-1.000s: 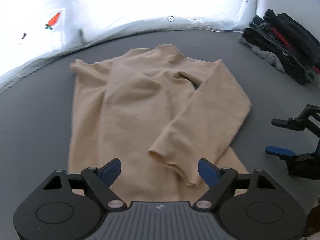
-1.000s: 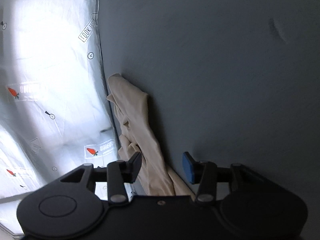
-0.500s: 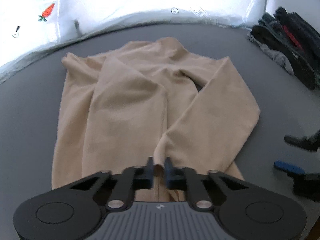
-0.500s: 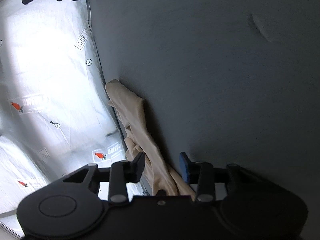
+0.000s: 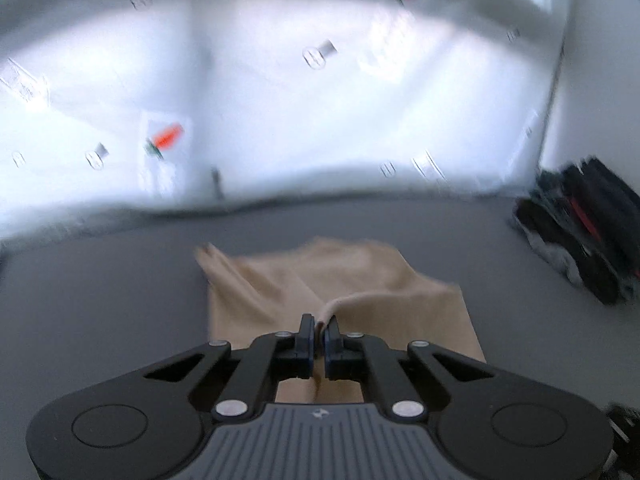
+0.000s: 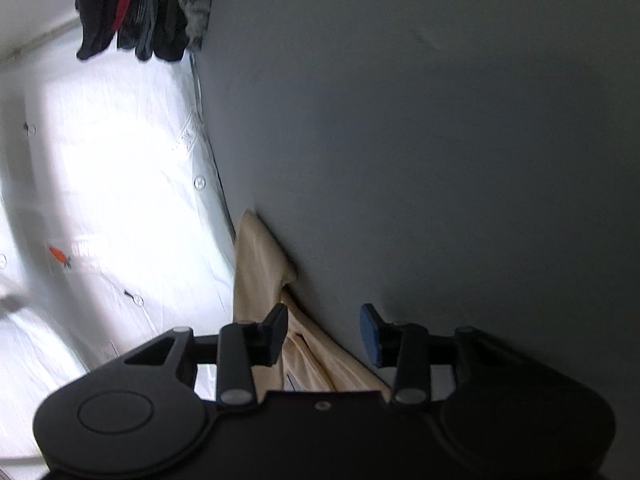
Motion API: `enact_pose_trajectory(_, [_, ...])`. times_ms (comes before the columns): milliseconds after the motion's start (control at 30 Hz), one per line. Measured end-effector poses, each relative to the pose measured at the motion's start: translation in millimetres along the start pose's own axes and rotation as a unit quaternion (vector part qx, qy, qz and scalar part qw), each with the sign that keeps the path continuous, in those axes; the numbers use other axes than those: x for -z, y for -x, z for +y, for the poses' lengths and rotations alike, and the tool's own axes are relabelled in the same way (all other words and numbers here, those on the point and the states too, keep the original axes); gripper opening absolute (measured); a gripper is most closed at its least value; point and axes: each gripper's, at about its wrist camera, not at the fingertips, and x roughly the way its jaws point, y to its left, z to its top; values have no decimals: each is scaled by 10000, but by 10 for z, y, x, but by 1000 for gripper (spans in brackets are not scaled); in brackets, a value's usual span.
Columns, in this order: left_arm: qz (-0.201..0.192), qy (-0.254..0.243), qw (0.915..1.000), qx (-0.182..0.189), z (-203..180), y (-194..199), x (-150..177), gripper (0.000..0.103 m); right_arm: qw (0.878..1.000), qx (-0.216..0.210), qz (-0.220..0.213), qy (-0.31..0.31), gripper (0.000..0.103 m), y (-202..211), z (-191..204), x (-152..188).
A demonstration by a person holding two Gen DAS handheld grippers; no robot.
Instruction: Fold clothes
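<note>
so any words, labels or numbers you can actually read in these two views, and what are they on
None can be read.
white sheet: carrot pictures, small round marks and faint printed patches, all too blurred to read in both views.
left gripper: a tiny emblem on its grey body, no letters legible.
beige top: no label showing.

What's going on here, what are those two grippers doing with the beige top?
A person is folding a beige top on a grey table. The left gripper is shut on the cuff of a sleeve, lifting it over the garment. The right gripper is open beside the top, holding nothing. A pile of dark clothes sits at the table's far right.
</note>
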Motion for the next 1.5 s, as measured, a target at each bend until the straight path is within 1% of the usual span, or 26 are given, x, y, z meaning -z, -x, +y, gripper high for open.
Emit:
enact_pose_trajectory(67, [-195,32,9998,-80,176,-29,-159,5,9999,-20,-128,-44,45,17,26,122])
enact_pose_trajectory(200, [-544,279,9981,-101,516,-20,-452,5,9992,-29,-394,-59,46,277,-9,197])
enact_pose_trajectory(300, [-730,357,9967,-82,730,17,-597,5,9985,-45,-551,-63,46,286,-22,179])
enact_pose_trajectory(333, [-749,394,9964,-80,802,19,-628,5,9982,-55,-598,-64,46,339,-24,131])
enact_pose_trajectory(367, [-762,433,9961,-80,875,20,-656,5,9978,-71,-657,-70,46,355,-31,157])
enact_pose_trajectory(533, [-771,740,9943,-50,1252,-2,-727,5,9958,-78,-908,-100,48,291,-22,195])
enact_pose_trajectory(633, [-815,966,9919,-101,1497,24,-758,5,9950,-15,-1001,-41,48,143,74,54])
enact_pose_trajectory(667, [-830,1032,9911,-148,1586,36,-762,5,9948,11,-1017,-25,48,101,106,-115])
enact_pose_trajectory(700, [-843,1095,9902,-199,1677,49,-764,5,9949,49,-1012,1,48,109,105,-170])
enact_pose_trajectory(767, [-862,1210,9884,-326,1862,69,-757,5,9950,134,-988,65,48,163,76,-144])
enact_pose_trajectory(867, [-825,1385,9850,-609,2147,73,-699,5,9951,234,-950,146,48,169,127,-266])
enact_pose_trajectory(967, [-702,1763,9777,-904,2455,57,-563,4,9950,331,-911,225,48,166,188,-407])
enact_pose_trajectory(1033, [-595,1900,9735,-1128,2622,7,-464,4,9949,381,-891,263,48,149,215,-449])
enact_pose_trajectory(1100, [-384,1995,9693,-1384,2770,-77,-342,5,9947,434,-865,334,49,161,207,-437])
enact_pose_trajectory(1167, [-7,2207,9630,-1546,2921,-201,-164,5,9945,483,-836,403,52,183,197,-422])
enact_pose_trajectory(1200, [216,2323,9589,-1616,2988,-270,-66,9,9944,501,-820,430,53,199,195,-418])
enact_pose_trajectory(1267, [593,2481,9498,-1812,3075,-372,123,10,9943,539,-789,482,54,231,192,-409])
enact_pose_trajectory(1333, [867,2509,9413,-2084,3069,-396,297,17,9942,572,-752,520,54,297,157,-374])
enact_pose_trajectory(1367, [955,2516,9389,-2145,3032,-369,378,21,9938,611,-725,581,54,324,151,-355])
enact_pose_trajectory(1400, [1010,2533,9386,-2113,2977,-335,446,25,9932,661,-695,662,54,348,152,-335])
enact_pose_trajectory(1467, [1172,2507,9433,-1834,2800,-259,562,29,9908,793,-624,902,54,372,185,-313])
enact_pose_trajectory(1500, [1285,2336,9493,-1664,2632,-229,613,32,9880,893,-584,1116,54,367,231,-306])
